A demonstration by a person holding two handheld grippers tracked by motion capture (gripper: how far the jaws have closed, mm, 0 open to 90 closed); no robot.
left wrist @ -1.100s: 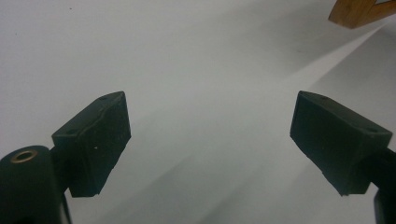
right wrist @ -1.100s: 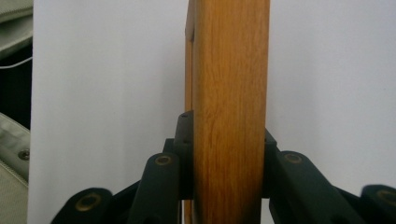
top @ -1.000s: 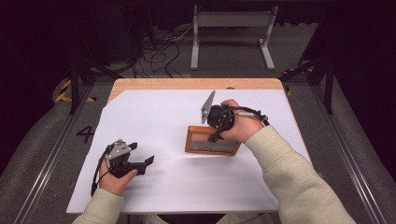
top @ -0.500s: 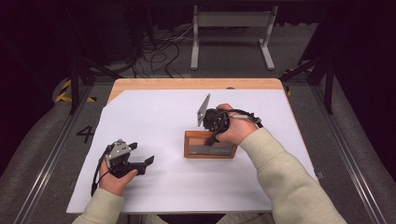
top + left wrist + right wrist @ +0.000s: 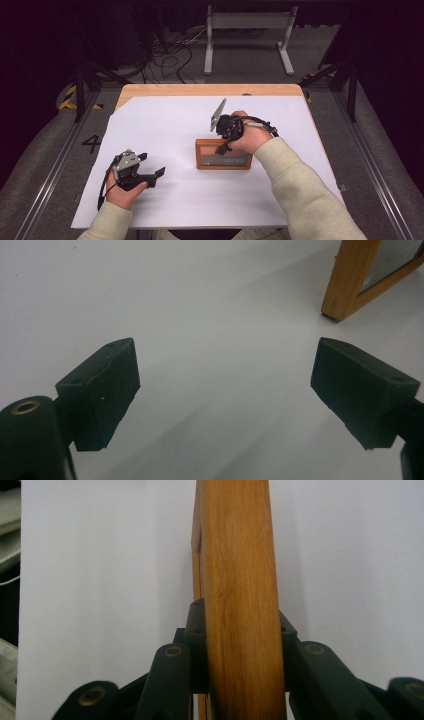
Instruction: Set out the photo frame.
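Right tongs [image 5: 223, 145] clamped on wooden frame [image 5: 222, 159] top edge, left tongs [image 5: 150, 165] wide apart over bare white sheet [image 5: 165, 125].

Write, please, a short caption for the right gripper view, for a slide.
Right gripper, jaws closed on the edge of a wooden frame above the white table cover.

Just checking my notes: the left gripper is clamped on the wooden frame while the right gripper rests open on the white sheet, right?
No, the sides are swapped. The right gripper is clamped on the wooden frame, as the right gripper view shows; the left gripper rests open on the white sheet, seen in the left gripper view.
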